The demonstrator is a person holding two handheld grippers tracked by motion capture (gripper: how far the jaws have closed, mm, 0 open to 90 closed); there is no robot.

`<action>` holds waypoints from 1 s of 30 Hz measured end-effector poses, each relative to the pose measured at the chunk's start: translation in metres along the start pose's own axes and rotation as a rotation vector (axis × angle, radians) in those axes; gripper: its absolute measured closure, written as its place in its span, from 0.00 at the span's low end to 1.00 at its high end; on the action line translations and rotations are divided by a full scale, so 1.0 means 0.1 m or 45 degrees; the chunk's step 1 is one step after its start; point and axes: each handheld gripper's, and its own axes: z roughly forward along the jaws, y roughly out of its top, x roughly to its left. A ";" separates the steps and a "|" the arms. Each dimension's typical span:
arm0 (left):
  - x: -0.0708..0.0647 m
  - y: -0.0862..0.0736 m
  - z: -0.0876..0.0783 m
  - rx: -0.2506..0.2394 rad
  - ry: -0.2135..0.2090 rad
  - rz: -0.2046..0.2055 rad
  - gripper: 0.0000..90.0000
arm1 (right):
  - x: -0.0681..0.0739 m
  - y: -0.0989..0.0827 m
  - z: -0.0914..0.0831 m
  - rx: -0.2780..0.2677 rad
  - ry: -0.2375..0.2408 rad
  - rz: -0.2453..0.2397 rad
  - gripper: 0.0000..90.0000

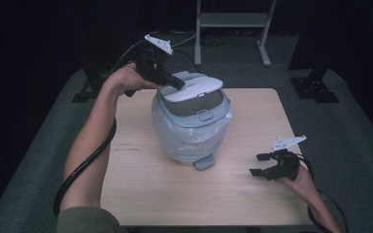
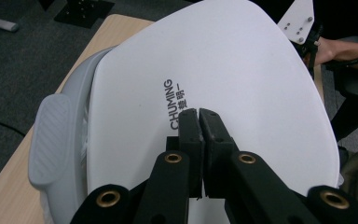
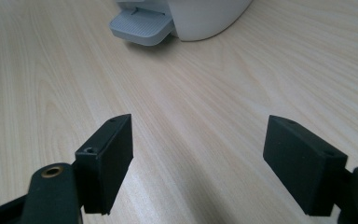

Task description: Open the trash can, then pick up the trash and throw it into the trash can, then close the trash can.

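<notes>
One white bin (image 1: 190, 124) | grey pedal, "CHUMING" lid | left gripper (image 2: 199, 113) jaws together | right gripper (image 3: 198, 154) jaws apart

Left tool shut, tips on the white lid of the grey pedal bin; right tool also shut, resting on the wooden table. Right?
Not quite. The right tool is open: the right gripper view shows its jaws wide apart over the light wooden table. The rest holds: the left tool is shut, tips on the white lid of the grey pedal bin.
</notes>
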 end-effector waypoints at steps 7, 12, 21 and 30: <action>-0.06 0.02 0.09 0.031 -0.030 0.018 0.96 | -0.01 -0.01 0.00 0.001 0.001 0.000 0.25; -0.09 0.04 0.14 0.057 -0.032 0.033 0.95 | 0.00 0.00 0.02 0.008 0.009 0.001 0.25; -0.17 0.06 0.20 0.082 -0.043 0.054 0.94 | 0.00 -0.01 0.01 0.012 0.008 -0.005 0.25; -0.26 0.04 0.30 0.090 -0.053 0.074 0.94 | 0.01 0.00 0.04 0.017 0.013 -0.012 0.25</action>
